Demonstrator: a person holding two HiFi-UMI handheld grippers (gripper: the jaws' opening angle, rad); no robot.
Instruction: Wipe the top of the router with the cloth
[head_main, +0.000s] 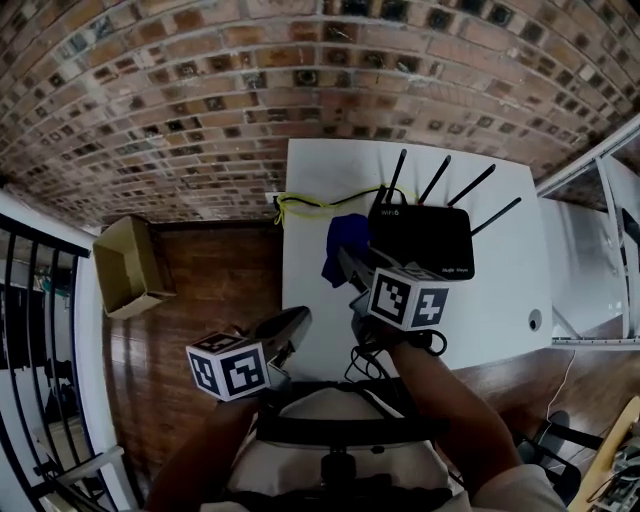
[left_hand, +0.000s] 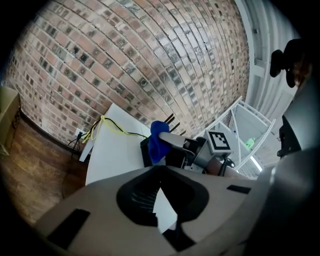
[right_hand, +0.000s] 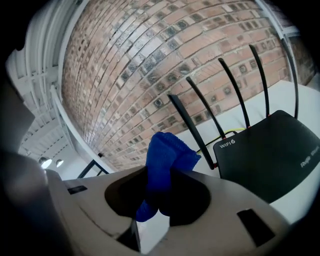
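The black router (head_main: 420, 238) with four raised antennas lies on the white table (head_main: 500, 300) near its far edge. In the right gripper view the router (right_hand: 270, 155) shows to the right, marked WIFI6. My right gripper (head_main: 350, 262) is shut on a blue cloth (head_main: 342, 245), which hangs just left of the router and looks clear of its top. The cloth (right_hand: 162, 160) bunches up between the jaws of the right gripper (right_hand: 162, 172). My left gripper (head_main: 298, 318) hovers by the table's near left corner, shut and holding nothing. From the left gripper (left_hand: 161, 170) I see the cloth (left_hand: 158, 140).
A yellow cable (head_main: 310, 205) runs along the table's far left edge. An open cardboard box (head_main: 130, 265) sits on the wooden floor to the left, beside a black railing (head_main: 30, 330). Black cords (head_main: 400, 350) trail off the near edge. A brick wall (head_main: 300, 80) stands behind.
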